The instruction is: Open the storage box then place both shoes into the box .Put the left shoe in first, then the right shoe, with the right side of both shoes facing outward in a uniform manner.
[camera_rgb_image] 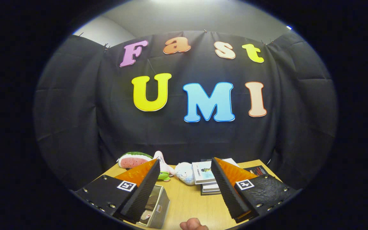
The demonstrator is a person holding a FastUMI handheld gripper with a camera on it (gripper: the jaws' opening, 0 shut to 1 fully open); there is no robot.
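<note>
My fingers [184, 188] are spread, empty; the storage box [156, 207] below looks light, probably thin-walled, so grip its rim.

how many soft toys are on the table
3, along the table's far edge beyond the open hand-held gripper: a watermelon slice, a pink and green plush beside it, a white plush next to the books. The fingers may hide others.

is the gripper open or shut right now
Open. The gripper has its fingers spread wide with bare wooden table between them, pressing on nothing; the storage box sits just beside the left finger.
</note>
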